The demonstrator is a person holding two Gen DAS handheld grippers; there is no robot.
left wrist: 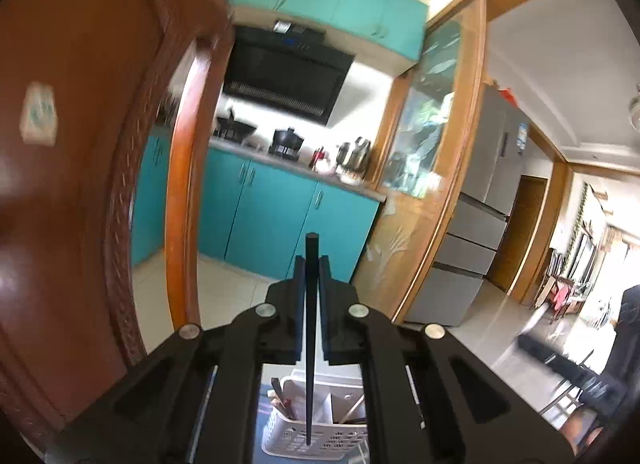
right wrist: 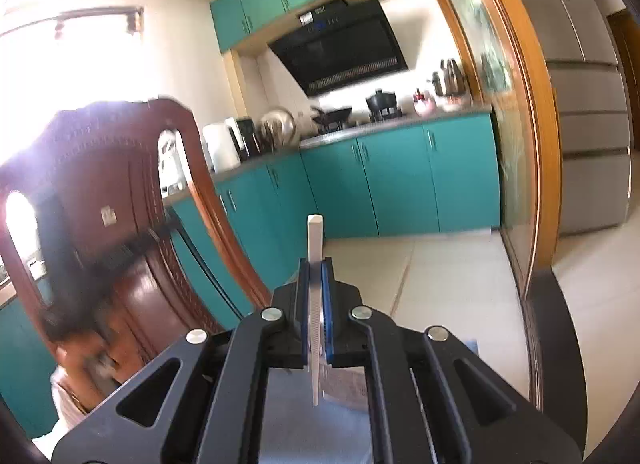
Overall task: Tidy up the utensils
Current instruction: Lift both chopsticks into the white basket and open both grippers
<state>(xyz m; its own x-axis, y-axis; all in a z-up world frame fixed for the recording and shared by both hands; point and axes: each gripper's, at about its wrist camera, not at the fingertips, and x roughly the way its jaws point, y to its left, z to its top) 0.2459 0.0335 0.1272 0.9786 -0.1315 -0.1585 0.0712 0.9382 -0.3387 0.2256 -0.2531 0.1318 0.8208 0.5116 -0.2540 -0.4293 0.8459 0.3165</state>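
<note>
Two chopsticks are held upright: the left tool (left wrist: 312, 264) is clenched on a black chopstick (left wrist: 311, 328) above a white basket (left wrist: 288, 436); the right tool (right wrist: 316, 268) grips a white chopstick (right wrist: 315, 304) over the blue desk (right wrist: 288, 416). Either could pivot between the pads and miss a compartment. Tool bodies hide most of the basket; its compartments can't be made out.
</note>
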